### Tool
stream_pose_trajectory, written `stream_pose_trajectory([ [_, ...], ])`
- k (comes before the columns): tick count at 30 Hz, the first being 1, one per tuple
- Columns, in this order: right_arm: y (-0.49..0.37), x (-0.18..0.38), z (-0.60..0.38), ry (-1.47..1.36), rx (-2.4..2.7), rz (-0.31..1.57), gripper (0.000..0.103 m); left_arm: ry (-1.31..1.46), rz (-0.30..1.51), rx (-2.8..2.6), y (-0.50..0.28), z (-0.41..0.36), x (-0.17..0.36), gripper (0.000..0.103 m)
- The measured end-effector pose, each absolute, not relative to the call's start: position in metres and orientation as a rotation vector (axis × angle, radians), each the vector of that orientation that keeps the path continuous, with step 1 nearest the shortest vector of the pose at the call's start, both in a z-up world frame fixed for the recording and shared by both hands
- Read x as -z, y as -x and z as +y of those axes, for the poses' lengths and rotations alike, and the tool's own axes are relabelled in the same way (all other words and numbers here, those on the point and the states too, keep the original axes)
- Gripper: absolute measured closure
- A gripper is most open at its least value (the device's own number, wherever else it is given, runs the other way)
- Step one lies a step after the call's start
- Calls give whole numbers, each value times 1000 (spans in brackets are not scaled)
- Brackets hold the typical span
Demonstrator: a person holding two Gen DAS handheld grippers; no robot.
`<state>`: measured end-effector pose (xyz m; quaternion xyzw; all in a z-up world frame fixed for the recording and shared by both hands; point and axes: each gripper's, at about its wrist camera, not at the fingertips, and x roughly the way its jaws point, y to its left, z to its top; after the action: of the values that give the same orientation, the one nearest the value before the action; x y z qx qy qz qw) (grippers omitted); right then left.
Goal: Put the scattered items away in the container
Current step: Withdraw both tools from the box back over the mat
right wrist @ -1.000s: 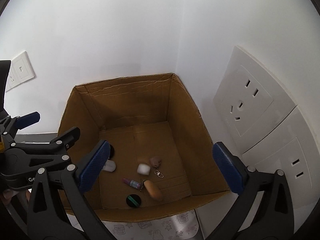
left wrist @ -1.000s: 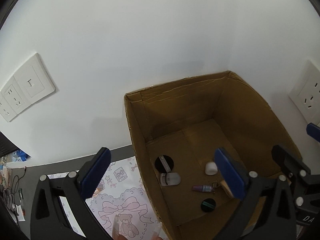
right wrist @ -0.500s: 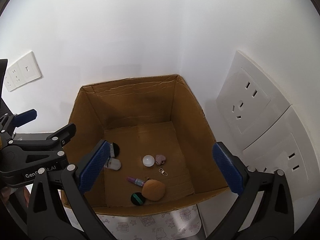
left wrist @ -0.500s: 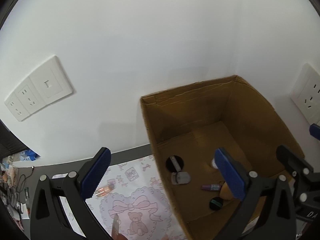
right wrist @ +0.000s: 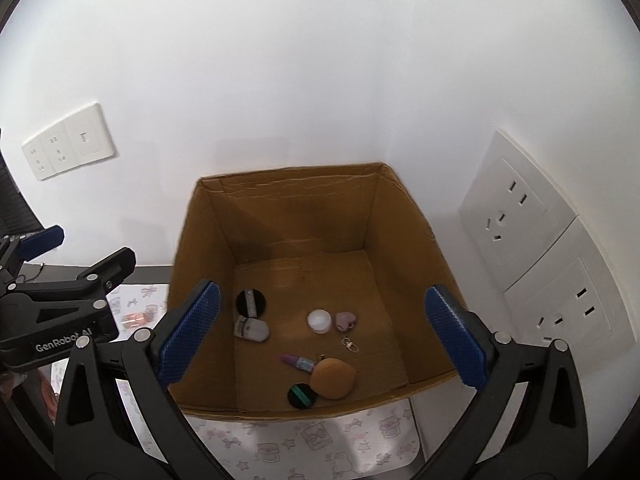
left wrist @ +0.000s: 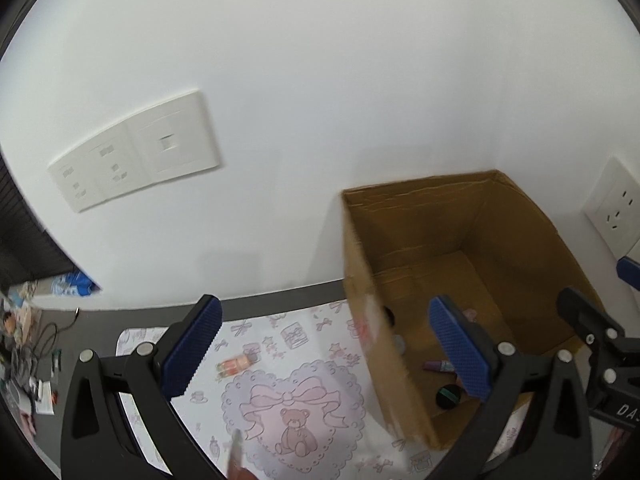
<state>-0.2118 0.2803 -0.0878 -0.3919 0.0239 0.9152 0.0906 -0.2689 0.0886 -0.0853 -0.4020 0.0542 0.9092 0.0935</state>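
White walls meeting in a corner, with socket plates (right wrist: 516, 216) on the right wall and another socket-and-switch plate (left wrist: 136, 152) on the left. Below, a dark tabletop (left wrist: 100, 320) covered by a pale mat (left wrist: 296, 392) printed with pink bows, stars and a teddy bear.

Open cardboard box (right wrist: 200, 240) standing on the mat, pushed into the corner, top open. Inside on its floor, seen from the right wrist view: black round disc (right wrist: 250, 302) with a pale strip across it near the left wall; white rounded case (right wrist: 252, 329) touching it just in front; small white jar (right wrist: 319, 321) near the middle, with a pink heart keychain (right wrist: 345, 320) just beside it on the right, clasp trailing toward the front; small purple tube (right wrist: 298, 362) lying flat; tan round pouch (right wrist: 333, 377) touching the tube's end; black disc with teal stripe (right wrist: 302, 396) at the front, touching the pouch.

Outside the box, to its left on the mat, a small orange-pink bottle (left wrist: 238, 365) lying on its side, well apart from the box wall.

Left gripper (left wrist: 324, 352) held above the mat, blue-padded fingers (left wrist: 192, 346) wide apart, holding nothing, the bottle lying between them in the view. Right gripper (right wrist: 320, 344) held above the box opening, blue pads (right wrist: 188, 332) likewise spread wide and empty.

Cluttered cables and small items (left wrist: 24, 344) at the far left edge of the table, blurred.
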Motion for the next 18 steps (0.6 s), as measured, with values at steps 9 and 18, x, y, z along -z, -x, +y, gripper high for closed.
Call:
stream_pose_trajectory([
  [9,199,75,216,1131,-2807,22,0,1171,63,-2784,252,11,71,0],
  [18,178,63,133,1105,-2861,-16,0,1174,107,-2862,212,-79,69,0],
])
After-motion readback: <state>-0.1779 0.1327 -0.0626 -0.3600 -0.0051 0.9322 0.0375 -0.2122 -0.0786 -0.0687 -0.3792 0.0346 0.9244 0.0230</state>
